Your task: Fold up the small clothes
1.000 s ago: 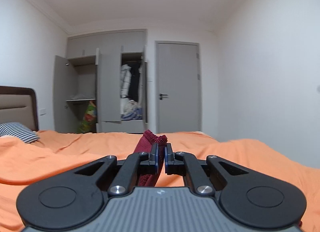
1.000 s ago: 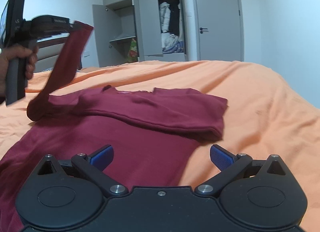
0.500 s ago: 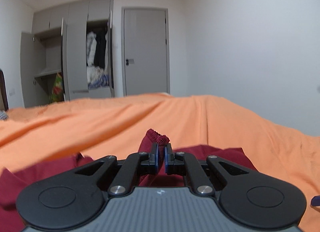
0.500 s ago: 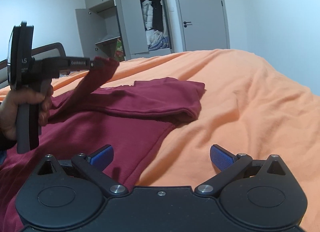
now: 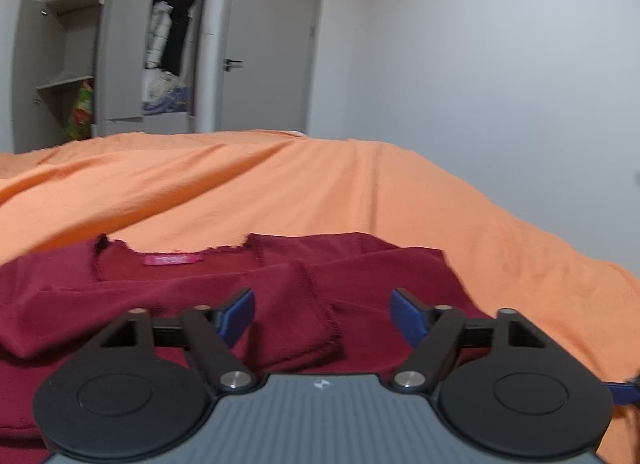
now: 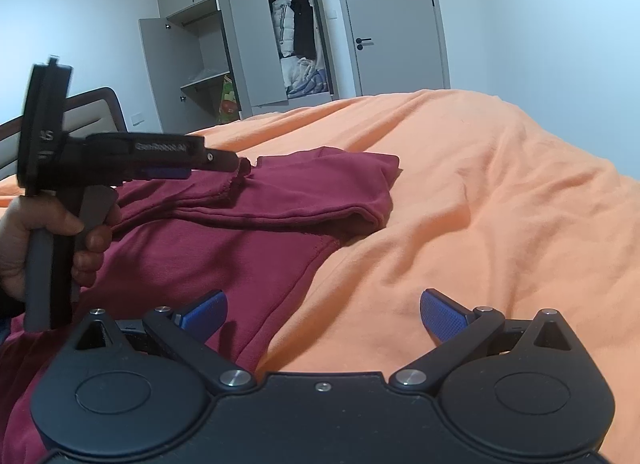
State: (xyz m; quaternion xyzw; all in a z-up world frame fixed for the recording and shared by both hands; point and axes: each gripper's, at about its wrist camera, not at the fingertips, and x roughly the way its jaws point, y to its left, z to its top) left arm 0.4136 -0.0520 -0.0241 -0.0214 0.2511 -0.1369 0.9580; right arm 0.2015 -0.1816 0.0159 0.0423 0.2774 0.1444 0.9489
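A dark red shirt (image 5: pixel 360 268) lies on the orange bedspread (image 5: pixel 280 183), with a pink neck label (image 5: pixel 173 260) showing. One sleeve (image 5: pixel 296 304) lies folded across the body, its cuff between the fingers of my open left gripper (image 5: pixel 322 314). In the right wrist view the same shirt (image 6: pixel 248 223) spreads from the left, both sleeves folded inward. The left gripper (image 6: pixel 236 161), held by a hand (image 6: pixel 24 236), hovers at the sleeve cuff (image 6: pixel 240 175). My right gripper (image 6: pixel 322 316) stands open and empty over the shirt's side edge and the bedspread (image 6: pixel 480 203).
An open grey wardrobe (image 5: pixel 120 51) with hanging clothes and a closed grey door (image 5: pixel 272 51) stand behind the bed. A padded headboard (image 6: pixel 92 115) rises at the far left. White walls bound the right side.
My left gripper carried the sleeve cuff down and across the shirt body, then opened and let it go. My right gripper stayed open, drifting a little to the right.
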